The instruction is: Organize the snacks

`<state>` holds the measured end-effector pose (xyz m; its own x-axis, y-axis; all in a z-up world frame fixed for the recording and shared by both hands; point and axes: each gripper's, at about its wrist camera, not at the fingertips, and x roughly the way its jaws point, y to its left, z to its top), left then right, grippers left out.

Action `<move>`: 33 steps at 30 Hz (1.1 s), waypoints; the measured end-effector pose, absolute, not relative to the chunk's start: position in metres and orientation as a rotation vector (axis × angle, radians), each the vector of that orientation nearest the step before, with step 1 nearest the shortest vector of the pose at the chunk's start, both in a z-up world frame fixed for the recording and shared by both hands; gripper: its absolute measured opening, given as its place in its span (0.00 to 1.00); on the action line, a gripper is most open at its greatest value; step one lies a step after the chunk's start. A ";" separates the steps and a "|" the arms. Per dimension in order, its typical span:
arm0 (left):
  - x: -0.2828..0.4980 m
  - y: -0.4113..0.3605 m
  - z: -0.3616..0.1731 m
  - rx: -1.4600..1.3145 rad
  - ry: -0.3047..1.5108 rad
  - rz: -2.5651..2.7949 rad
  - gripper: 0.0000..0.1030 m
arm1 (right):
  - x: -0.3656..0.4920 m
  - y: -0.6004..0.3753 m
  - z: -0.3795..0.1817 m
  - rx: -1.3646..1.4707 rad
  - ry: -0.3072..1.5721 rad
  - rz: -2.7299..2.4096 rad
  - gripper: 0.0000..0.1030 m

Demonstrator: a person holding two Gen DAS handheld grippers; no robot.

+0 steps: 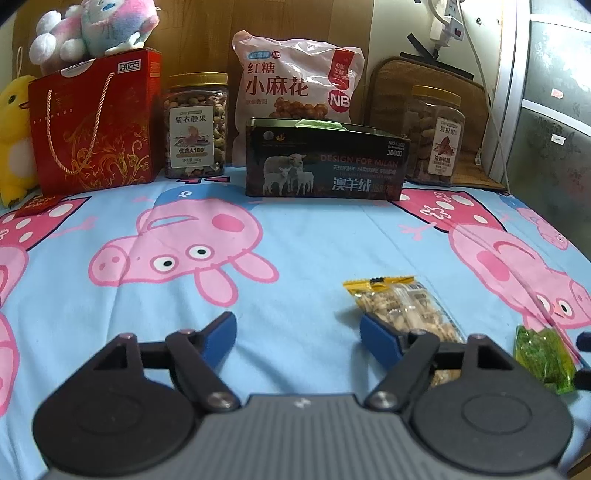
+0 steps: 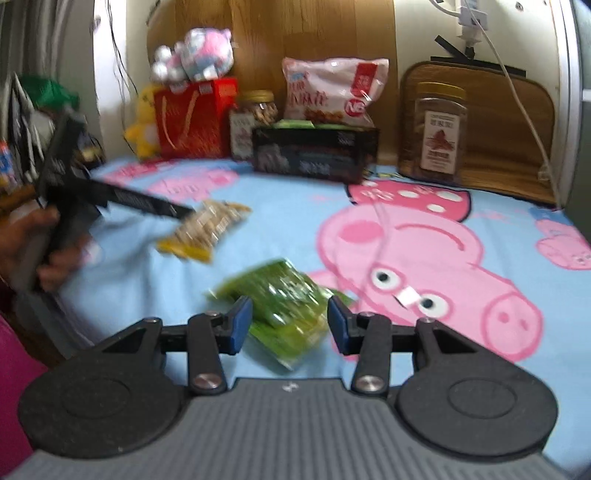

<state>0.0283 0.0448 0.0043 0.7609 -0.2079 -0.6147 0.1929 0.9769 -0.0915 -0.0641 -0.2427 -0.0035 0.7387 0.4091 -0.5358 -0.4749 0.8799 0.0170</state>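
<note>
Cartoon-pig bedsheet (image 1: pixel 295 236) underneath; the dark box (image 1: pixel 325 158) waits at the headboard. My left gripper (image 1: pixel 299 332) gapes empty beside the yellow peanut-snack packet (image 1: pixel 399 306). My right gripper (image 2: pixel 290 319) straddles the green snack packet (image 2: pixel 280 295), pads unclenched, lining up to grab.

Far ahead of the gripper, a pink plush toy (image 1: pixel 96 26) sits on a red gift bag (image 1: pixel 92 125), with a yellow duck toy (image 1: pixel 13 136) beside it.
</note>
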 end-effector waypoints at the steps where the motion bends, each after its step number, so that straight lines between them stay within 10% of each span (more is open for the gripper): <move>1: 0.028 0.045 0.004 -0.024 0.672 -0.218 0.75 | -0.060 -0.236 -0.006 -0.151 0.563 0.477 0.46; 25: 0.028 0.042 0.010 -0.314 0.825 -0.507 0.74 | -0.015 -0.157 0.002 -0.136 0.602 0.724 0.47; 33: 0.018 0.035 0.008 -0.271 0.804 -0.473 0.49 | -0.032 -0.143 0.001 -0.182 0.533 0.701 0.41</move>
<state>0.0178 0.0347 0.0081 0.5980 -0.5029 -0.6240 0.3017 0.8626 -0.4061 -0.0316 -0.1432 0.0007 0.6377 0.5645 -0.5241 -0.6554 0.7551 0.0159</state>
